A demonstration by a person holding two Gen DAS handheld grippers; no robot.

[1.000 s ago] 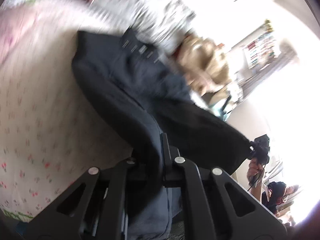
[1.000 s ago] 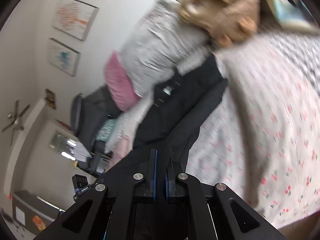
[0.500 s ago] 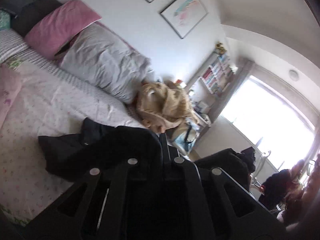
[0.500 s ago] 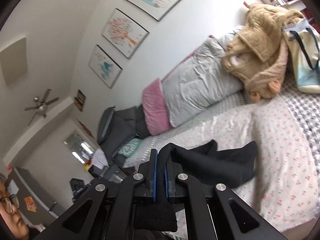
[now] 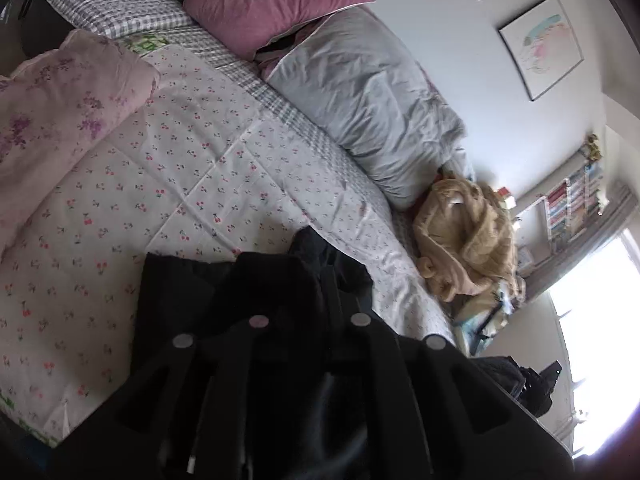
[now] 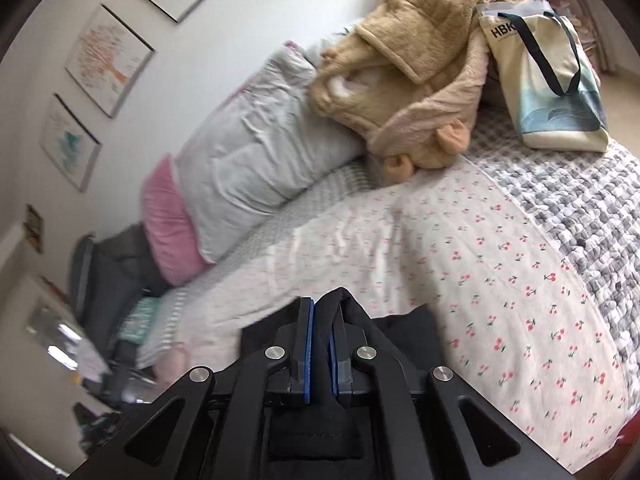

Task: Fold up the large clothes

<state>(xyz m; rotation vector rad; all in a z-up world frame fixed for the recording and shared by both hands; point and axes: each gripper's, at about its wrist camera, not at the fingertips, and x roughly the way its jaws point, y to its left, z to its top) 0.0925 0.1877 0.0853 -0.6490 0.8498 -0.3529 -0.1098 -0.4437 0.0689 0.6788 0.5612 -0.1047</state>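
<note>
A large black garment [image 5: 176,288] hangs bunched from both grippers above the cherry-print bedspread [image 5: 192,168]. My left gripper [image 5: 310,280] is shut on a thick fold of it; the cloth drapes over the fingers and hides them. My right gripper [image 6: 322,316] is shut on another fold of the black garment [image 6: 404,332], pinched between its blue-padded fingers [image 6: 307,328]. The garment's lower part lies behind and below the grippers, mostly hidden.
A grey pillow [image 5: 360,96] and a pink pillow [image 5: 272,0] lie at the bed's head. A tan fleece garment [image 6: 416,80] and a tote bag [image 6: 552,80] sit on the far side. A pink floral quilt [image 5: 52,120] lies at the left.
Both grippers have lifted and gathered the black garment from lying spread on the bed. The cameras have tilted back down toward the bed, and the garment is bunched closer to the fingers.
</note>
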